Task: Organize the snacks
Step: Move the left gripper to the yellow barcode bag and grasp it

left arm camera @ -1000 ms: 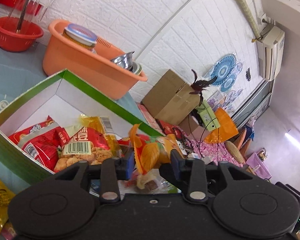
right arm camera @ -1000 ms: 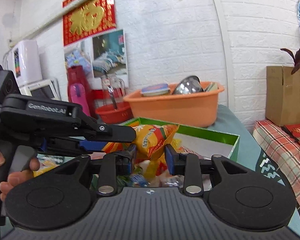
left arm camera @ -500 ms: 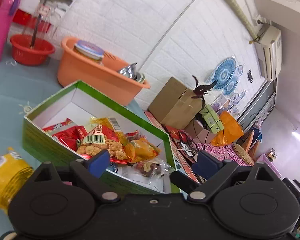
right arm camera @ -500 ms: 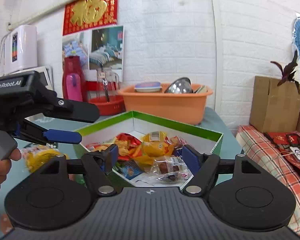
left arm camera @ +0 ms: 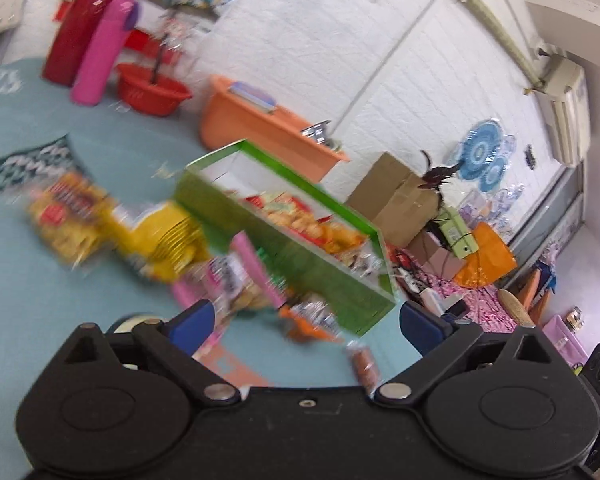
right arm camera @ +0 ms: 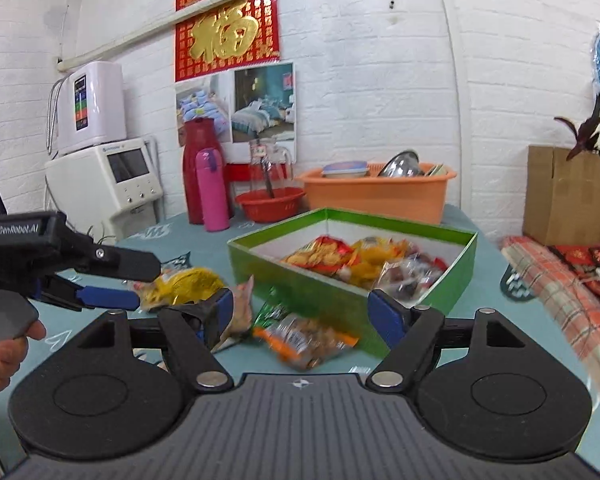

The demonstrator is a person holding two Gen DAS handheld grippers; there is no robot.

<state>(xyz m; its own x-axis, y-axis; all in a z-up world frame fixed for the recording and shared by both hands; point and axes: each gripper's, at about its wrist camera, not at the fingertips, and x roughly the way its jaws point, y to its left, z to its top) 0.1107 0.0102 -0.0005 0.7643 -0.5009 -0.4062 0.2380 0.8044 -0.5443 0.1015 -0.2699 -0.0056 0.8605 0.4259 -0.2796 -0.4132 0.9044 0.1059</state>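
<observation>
Both the left gripper [left arm camera: 304,322] and right gripper [right arm camera: 300,316] gape empty. The green cardboard box [right arm camera: 300,276], half filled, sits mid-tabletop; an orange crinkly snack packet [right arm camera: 304,340] lies just before it. A hasty pinch could crush or skid it.

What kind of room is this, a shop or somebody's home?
Most likely a lived-in home. A red wall calendar with a gold character hangs on whitewashed brick, an orange plastic tub of washed dishes shares the teal-covered table, and a white water purifier stands nearby.
</observation>
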